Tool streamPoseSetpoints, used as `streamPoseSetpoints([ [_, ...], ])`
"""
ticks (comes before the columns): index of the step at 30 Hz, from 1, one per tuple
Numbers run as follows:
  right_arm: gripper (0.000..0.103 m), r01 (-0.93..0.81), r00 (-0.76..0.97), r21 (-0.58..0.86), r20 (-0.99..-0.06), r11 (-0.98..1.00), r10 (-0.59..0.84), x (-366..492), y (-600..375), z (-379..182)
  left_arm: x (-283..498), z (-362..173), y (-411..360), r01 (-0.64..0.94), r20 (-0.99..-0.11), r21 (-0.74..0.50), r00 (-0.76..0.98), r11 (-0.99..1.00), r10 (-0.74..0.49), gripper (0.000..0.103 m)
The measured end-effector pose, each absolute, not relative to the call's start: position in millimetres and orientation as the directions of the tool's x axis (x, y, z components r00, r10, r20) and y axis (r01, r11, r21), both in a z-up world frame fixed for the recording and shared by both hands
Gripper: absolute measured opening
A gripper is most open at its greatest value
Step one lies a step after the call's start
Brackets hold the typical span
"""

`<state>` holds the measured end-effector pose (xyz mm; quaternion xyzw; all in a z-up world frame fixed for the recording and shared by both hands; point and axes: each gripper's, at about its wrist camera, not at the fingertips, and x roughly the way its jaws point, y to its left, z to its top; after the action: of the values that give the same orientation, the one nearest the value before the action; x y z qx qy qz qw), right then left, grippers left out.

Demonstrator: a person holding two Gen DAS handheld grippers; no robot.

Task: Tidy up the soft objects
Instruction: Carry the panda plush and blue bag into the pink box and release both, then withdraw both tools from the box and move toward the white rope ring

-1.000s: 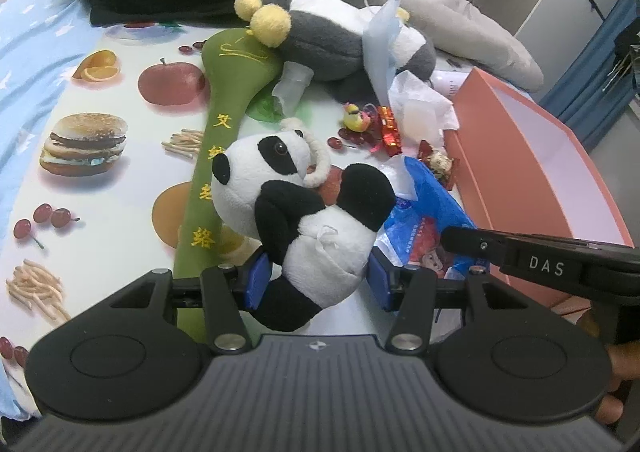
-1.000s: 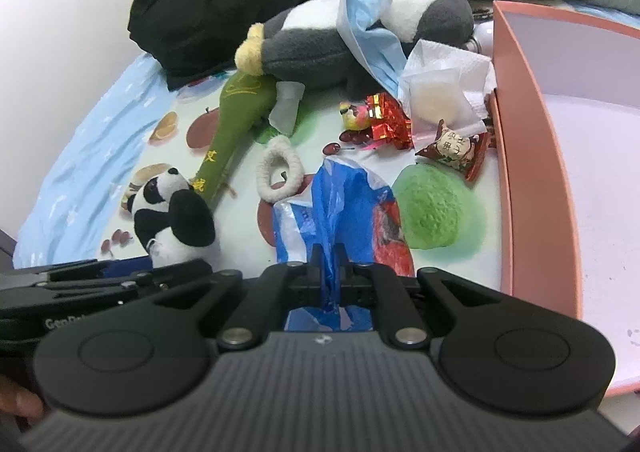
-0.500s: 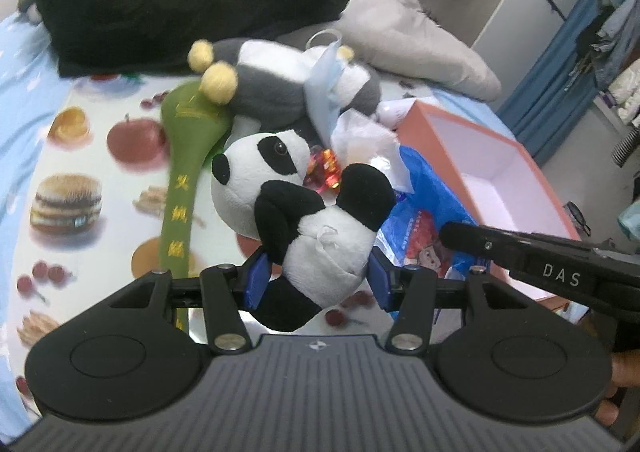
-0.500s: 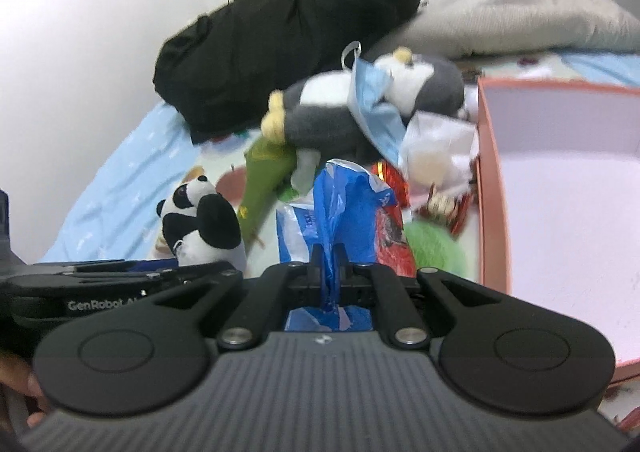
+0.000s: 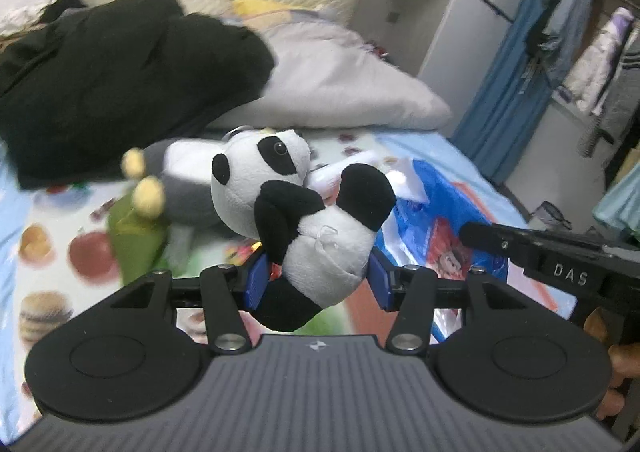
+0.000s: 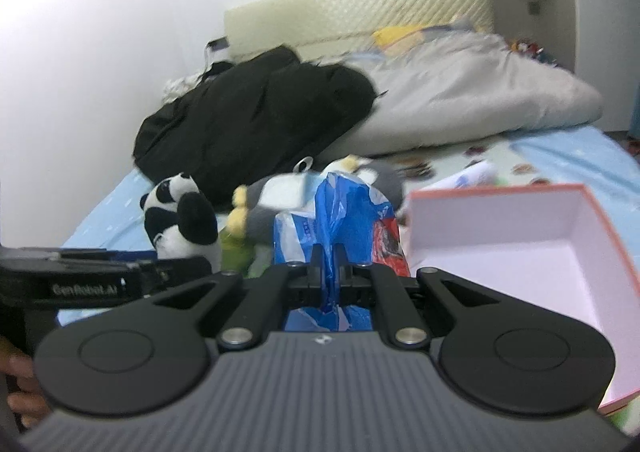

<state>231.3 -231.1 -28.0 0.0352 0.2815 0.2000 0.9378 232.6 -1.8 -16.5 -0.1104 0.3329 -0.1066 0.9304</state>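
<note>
We saw the panda (image 5: 320, 220) in fuzzy plush, the blue bag (image 6: 340, 220) in crinkled glossy plastic, the pink box (image 6: 520, 236) in smooth matt card, and each gripper's body in ribbed matt plastic.

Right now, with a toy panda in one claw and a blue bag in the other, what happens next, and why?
Probably carry the panda plush, clamped in the left gripper, rightward over the open pink box and release it there: the box stands empty, and the right gripper is occupied pinching the blue plastic bag.
</note>
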Motion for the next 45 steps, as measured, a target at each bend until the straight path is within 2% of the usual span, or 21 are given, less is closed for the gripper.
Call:
streamPoseSetpoints([
  [6,0.007,-0.28,0.805,0.153,-0.501,0.948,0.319,238.3,-272.8,-18.8,257.8,-6.1,-55.5,0.223,-0.589,-0.268,0.732,0.937,-0.343,0.058],
  [11,0.007,-0.204,0.798,0.165,-0.543,0.965,0.261,256.5,-308.5,-31.6,285.3,-27.0,-101.1,0.292,-0.624,-0.279,0.669,0.915,-0.404,0.058],
  [23,0.007,-0.095,0.68,0.177,-0.707,0.98,0.194,298.7,-355.2,-121.2,340.8,-110.6,-162.6,0.315,-0.773,-0.267,0.495,0.911,-0.397,0.058],
  [30,0.008,-0.052,0.648,0.197,-0.739,0.979,0.183,298.5,-365.1,-146.8,346.7,-122.1,-169.0,0.326,-0.789,-0.253,0.475,0.911,-0.389,0.058],
  [32,0.009,-0.047,0.65,0.202,-0.737,0.978,0.184,297.7,-365.3,-146.3,347.6,-121.0,-168.6,0.328,-0.789,-0.254,0.474,0.91,-0.391,0.066],
  [33,0.01,-0.045,0.649,0.199,-0.739,0.979,0.18,296.0,-365.4,-145.9,347.0,-118.7,-167.7,0.332,-0.782,-0.252,0.484,0.909,-0.393,0.076],
  [35,0.018,-0.04,0.648,0.192,-0.742,0.981,0.172,297.5,-365.5,-143.5,344.8,-112.5,-165.8,0.328,-0.769,-0.243,0.509,0.913,-0.387,0.084],
  [36,0.023,-0.037,0.653,0.191,-0.738,0.981,0.169,298.0,-365.8,-141.9,343.5,-108.5,-163.8,0.329,-0.76,-0.242,0.521,0.913,-0.39,0.084],
  [37,0.034,-0.035,0.661,0.193,-0.731,0.981,0.168,296.2,-366.8,-138.9,341.9,-104.1,-162.7,0.332,-0.753,-0.244,0.527,0.911,-0.394,0.084],
  [38,0.04,-0.033,0.67,0.192,-0.724,0.981,0.165,294.6,-367.0,-135.8,340.2,-99.8,-161.0,0.332,-0.746,-0.245,0.535,0.911,-0.395,0.084],
  [45,0.04,-0.069,0.752,0.173,-0.638,0.983,0.165,271.0,-359.8,-98.9,311.2,-57.9,-144.5,0.342,-0.678,-0.21,0.624,0.916,-0.389,0.084],
])
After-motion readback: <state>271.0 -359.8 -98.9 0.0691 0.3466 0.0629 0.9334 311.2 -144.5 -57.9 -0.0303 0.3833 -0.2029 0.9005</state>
